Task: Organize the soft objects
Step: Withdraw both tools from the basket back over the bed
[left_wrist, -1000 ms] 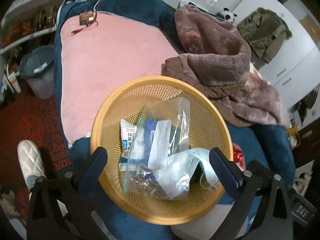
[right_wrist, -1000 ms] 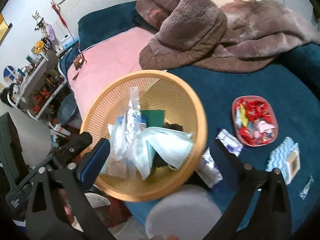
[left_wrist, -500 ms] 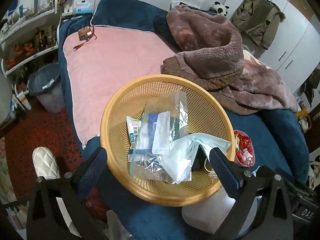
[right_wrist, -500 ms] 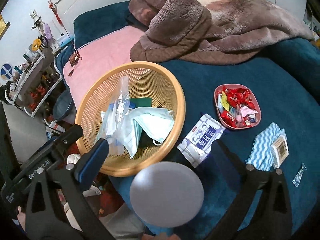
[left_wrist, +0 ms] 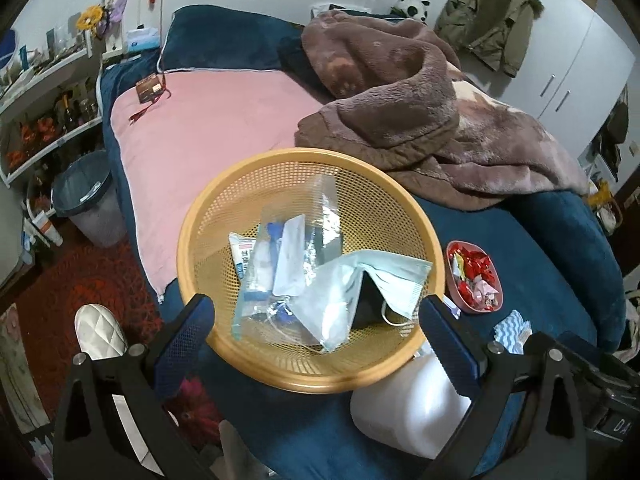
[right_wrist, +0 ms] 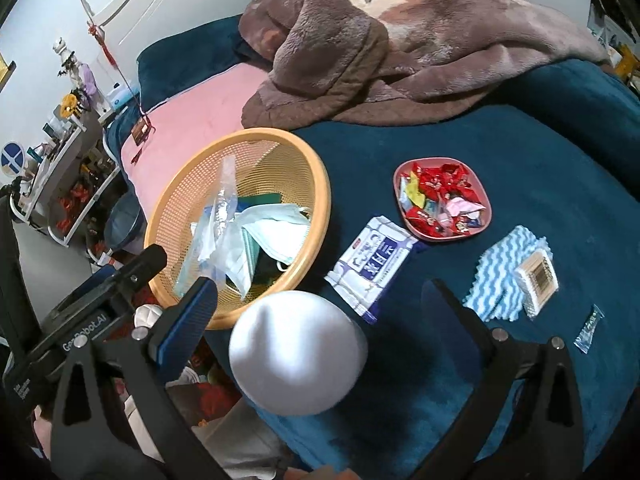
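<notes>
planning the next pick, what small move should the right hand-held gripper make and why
Probably ease the right hand-held gripper forward and down toward the wipes pack: its jaws are open and empty, and the pack lies on the blue cover beside the basket.

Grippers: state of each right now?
Left gripper: open, holding nothing, hovering over the basket.
Right gripper: open, holding nothing, above the white round object.

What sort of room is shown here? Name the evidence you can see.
Most likely a bedroom: a bed with a rumpled brown blanket, a white wardrobe with a coat hanging on it, and cluttered shelves alongside.
</notes>
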